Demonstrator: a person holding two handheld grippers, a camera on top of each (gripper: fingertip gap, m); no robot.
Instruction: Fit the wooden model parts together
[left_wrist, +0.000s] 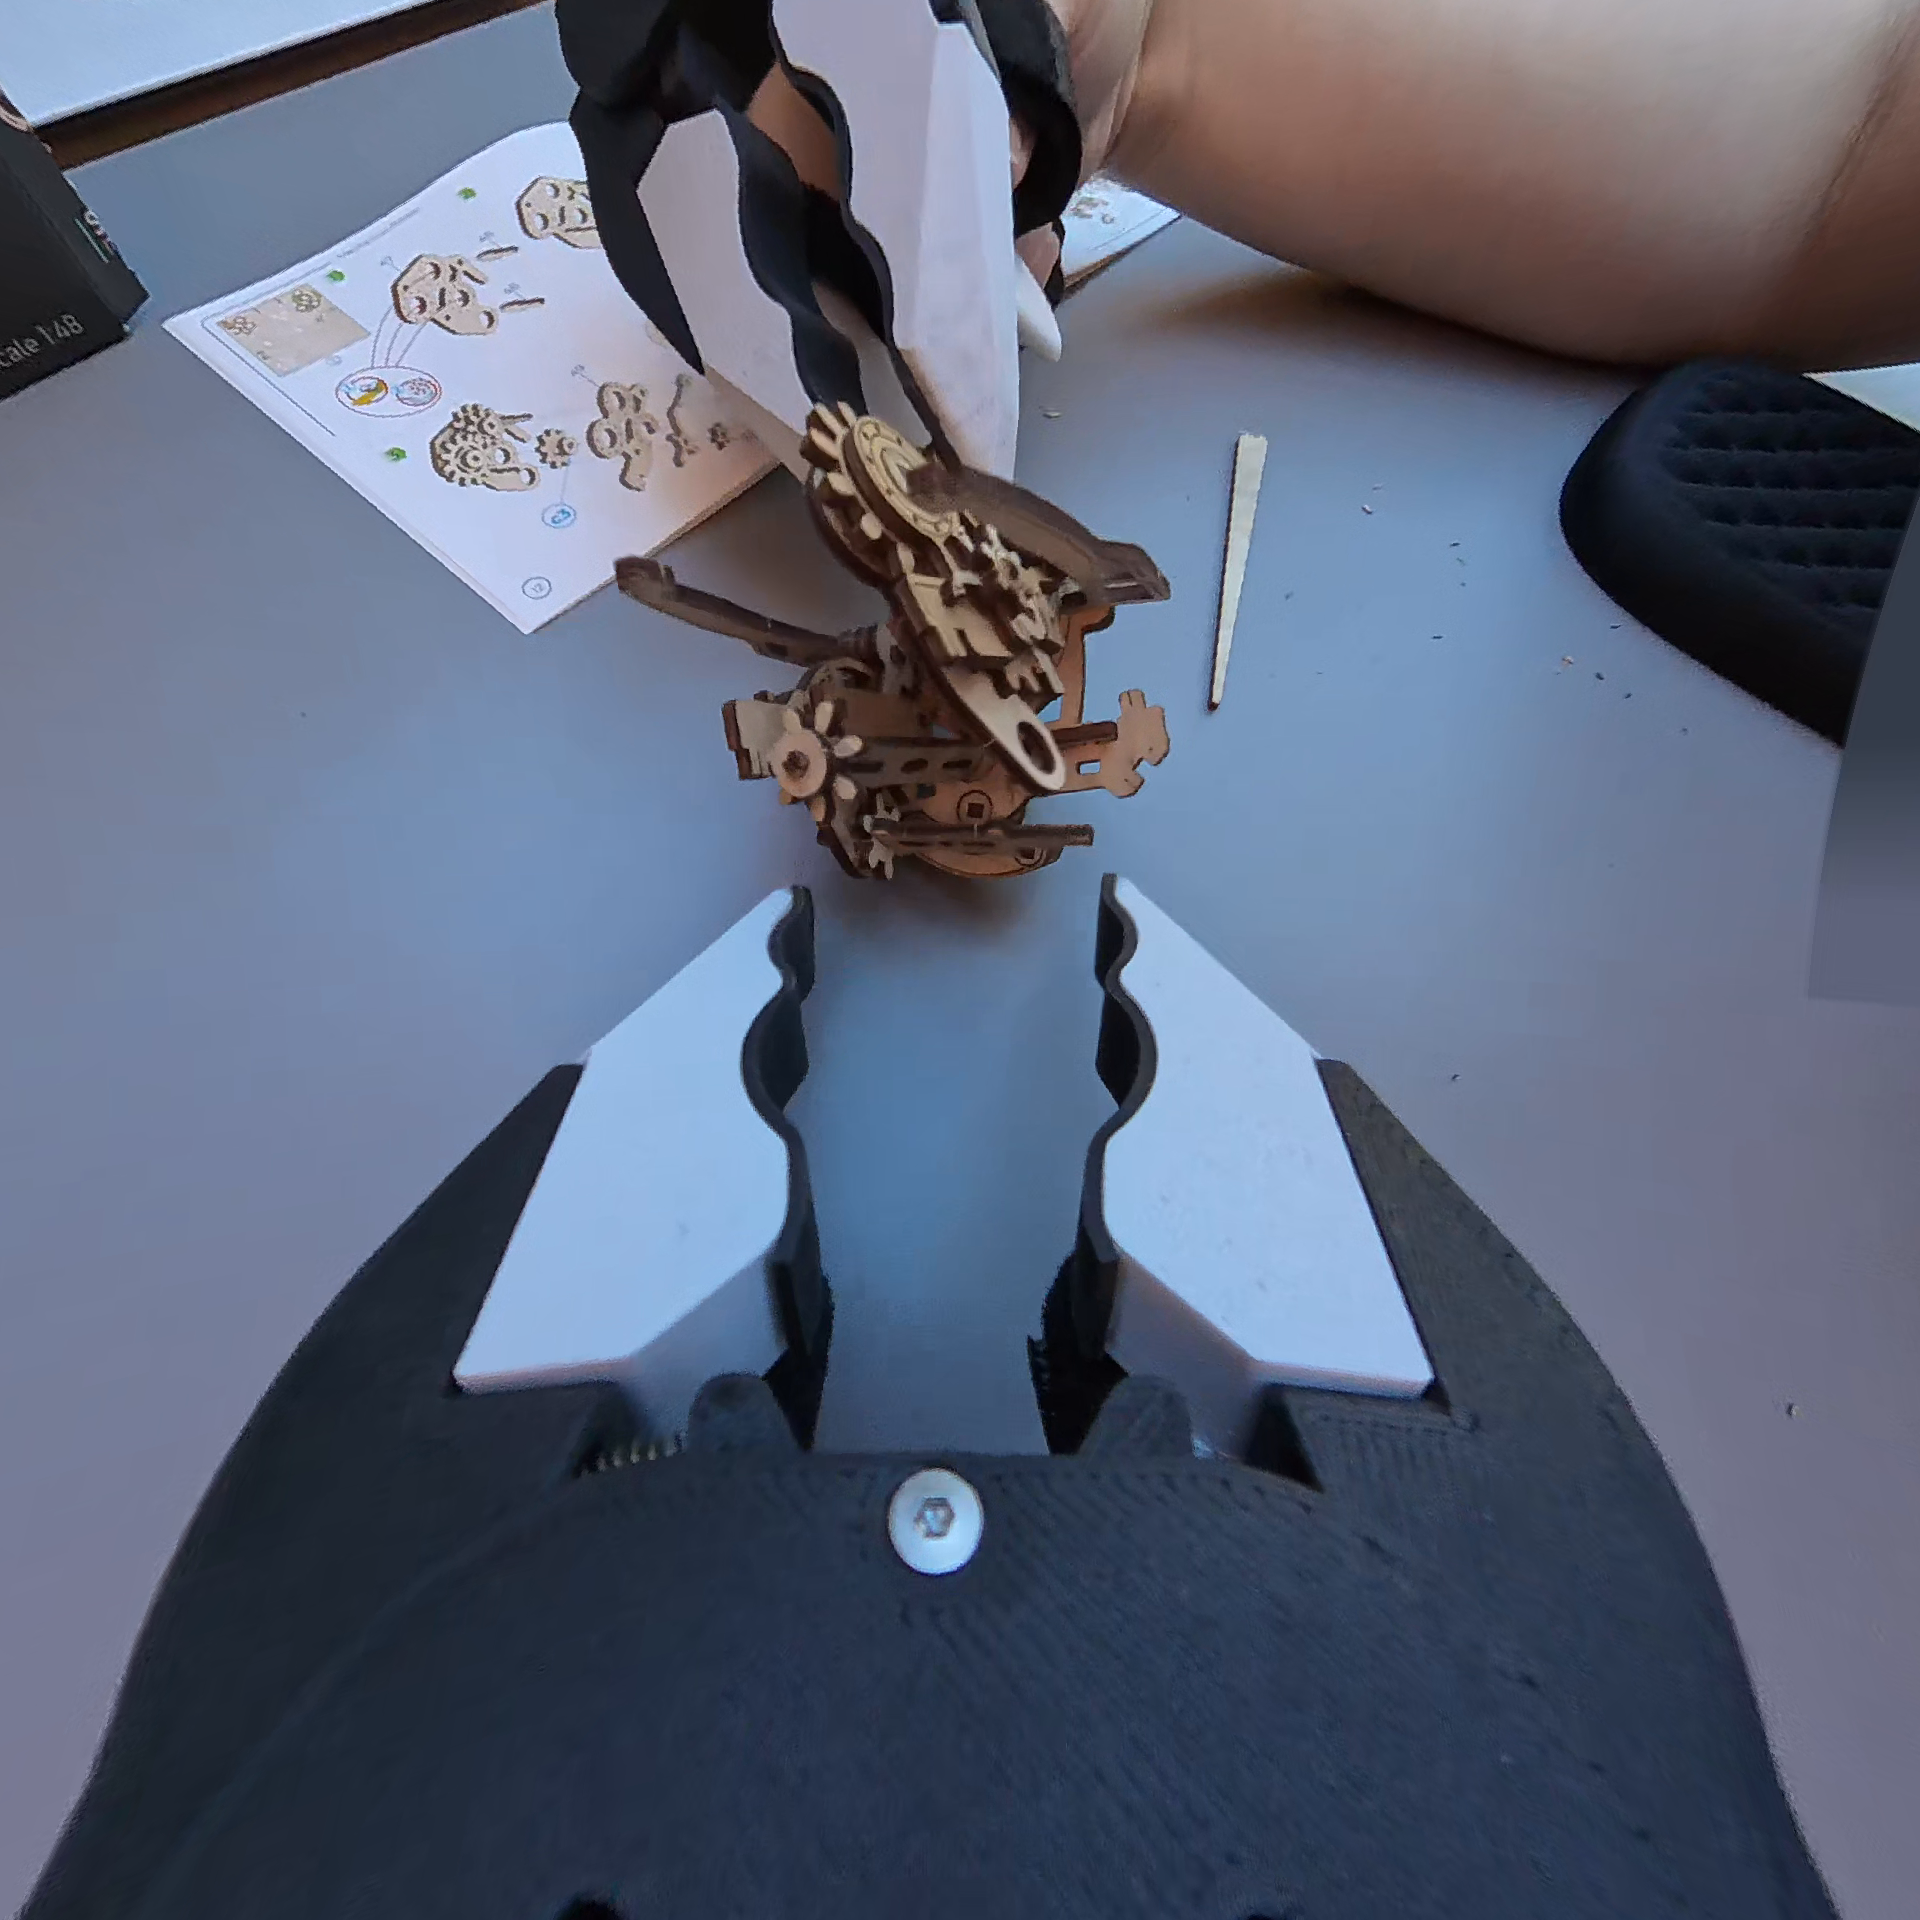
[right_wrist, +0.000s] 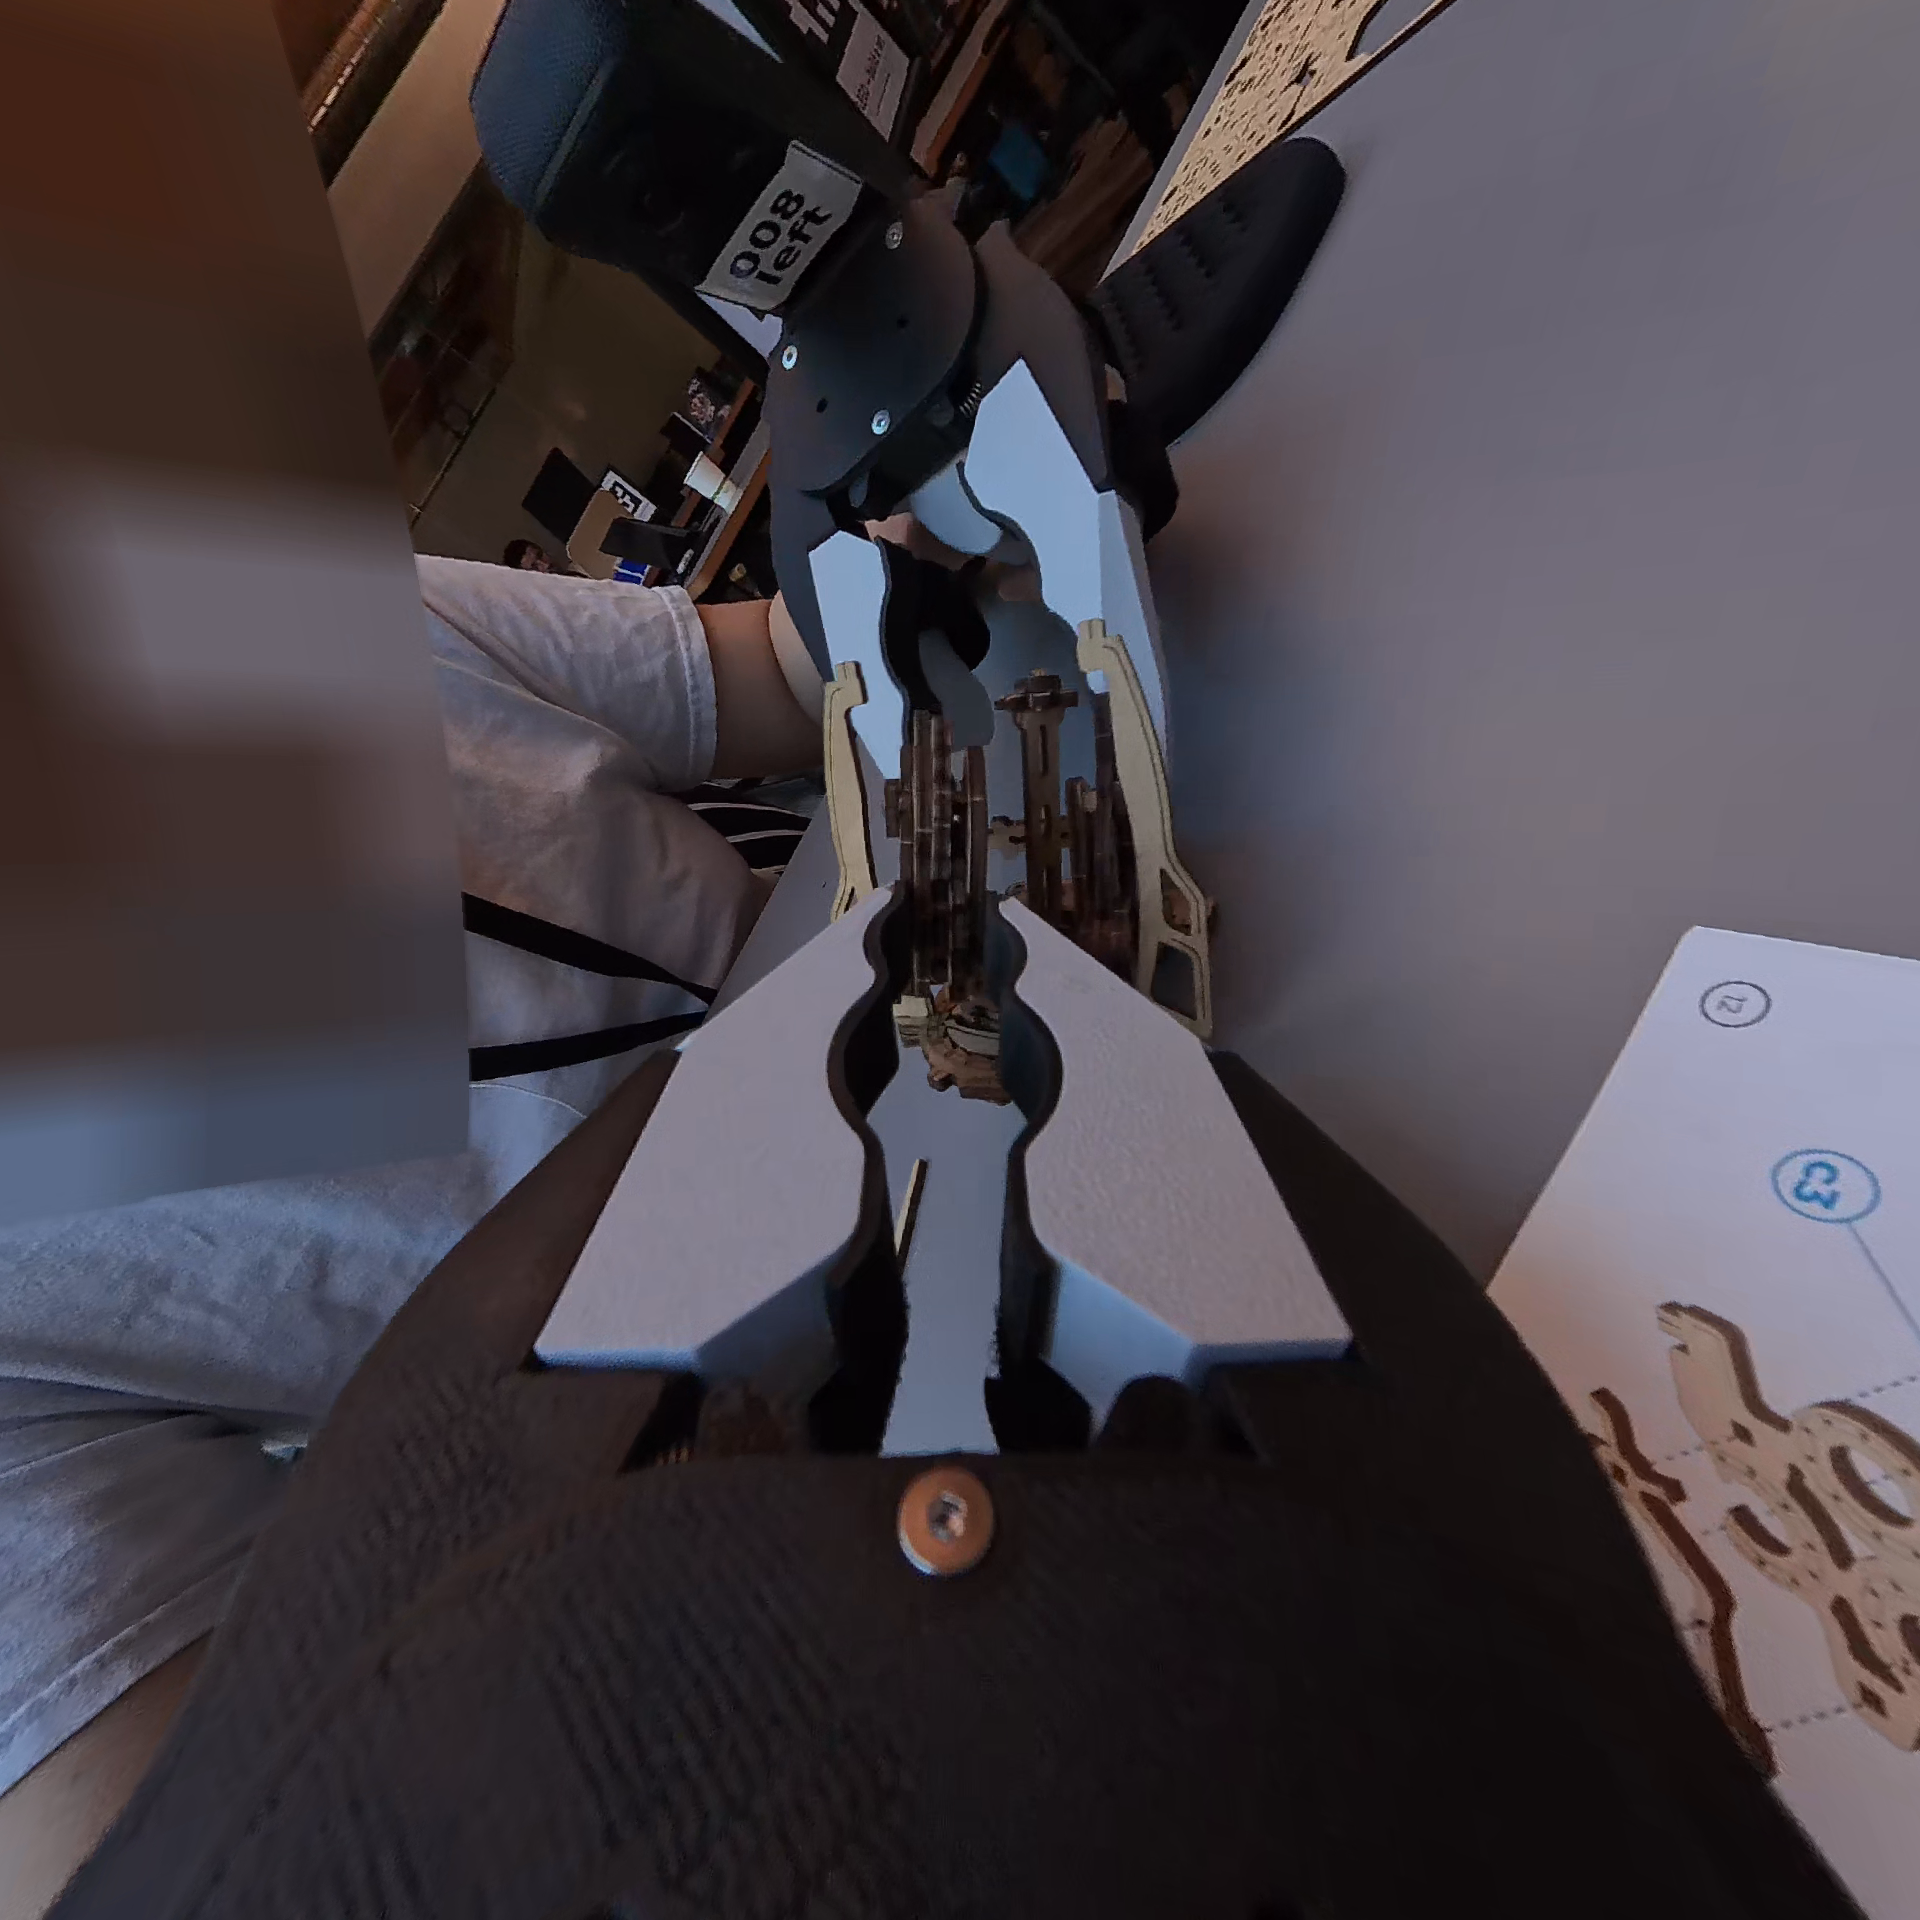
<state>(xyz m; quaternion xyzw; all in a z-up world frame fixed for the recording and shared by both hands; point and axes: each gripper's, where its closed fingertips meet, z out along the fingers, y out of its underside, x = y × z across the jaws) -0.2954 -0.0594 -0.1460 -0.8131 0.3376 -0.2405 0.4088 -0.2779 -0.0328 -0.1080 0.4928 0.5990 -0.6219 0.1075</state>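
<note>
At centre frame the right gripper (left_wrist: 914, 436) pinches the top gear of the wooden model (left_wrist: 935, 665) tilted on the grey table (left_wrist: 312, 935), the left gripper (left_wrist: 954, 914) gapes empty just below, and a printed instruction sheet (left_wrist: 416, 395) and black lettered box (left_wrist: 52, 281) sit upper left.

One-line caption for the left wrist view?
Open left tool faces the wooden model, gripped from above by the right tool.

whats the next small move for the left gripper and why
Probably ease the left gripper forward and close on the lower body of the wooden model. Its jaws are open, empty and just short of it, while the right gripper pinches only the top gear section, so the model stands tilted on the table.
</note>
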